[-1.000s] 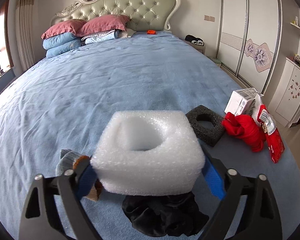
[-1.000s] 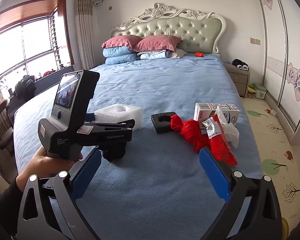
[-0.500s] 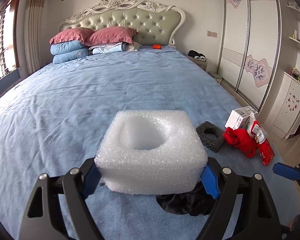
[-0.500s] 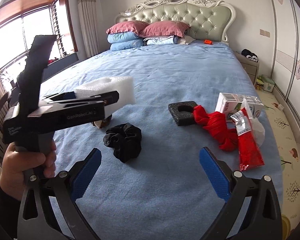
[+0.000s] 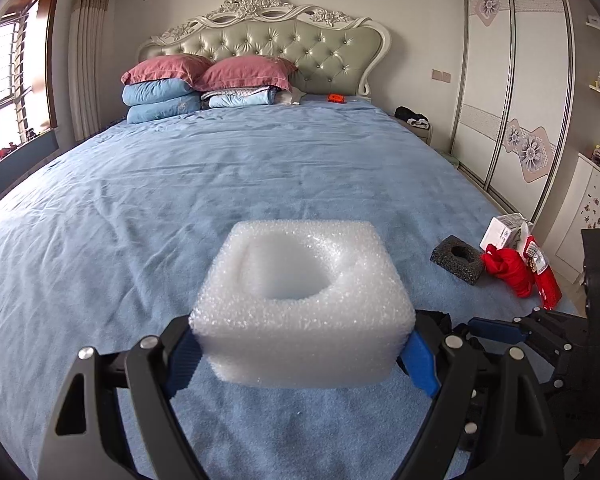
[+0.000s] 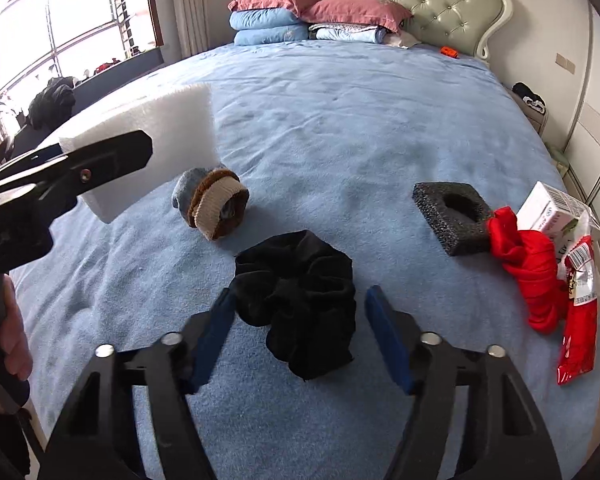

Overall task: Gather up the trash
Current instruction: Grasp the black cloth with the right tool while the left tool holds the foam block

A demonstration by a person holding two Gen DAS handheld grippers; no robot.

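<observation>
My left gripper (image 5: 300, 360) is shut on a white foam block (image 5: 304, 304) with a round hollow and holds it above the blue bed; the block also shows in the right wrist view (image 6: 148, 140). My right gripper (image 6: 300, 332) is open, its blue pads on either side of a black crumpled cloth (image 6: 300, 296) on the bed. A black foam piece (image 6: 452, 216), a red cloth (image 6: 532, 272), a red wrapper (image 6: 580, 320) and a white carton (image 6: 548, 212) lie at the right edge.
A rolled brown and grey sock (image 6: 212, 204) lies left of the black cloth. Pillows (image 5: 204, 84) and a padded headboard (image 5: 268, 48) are at the far end. A wardrobe (image 5: 516, 92) stands right of the bed (image 5: 220, 184).
My right gripper has moved down and forward onto the black cloth and its jaws have narrowed. My left gripper has lifted the white foam block higher and left.
</observation>
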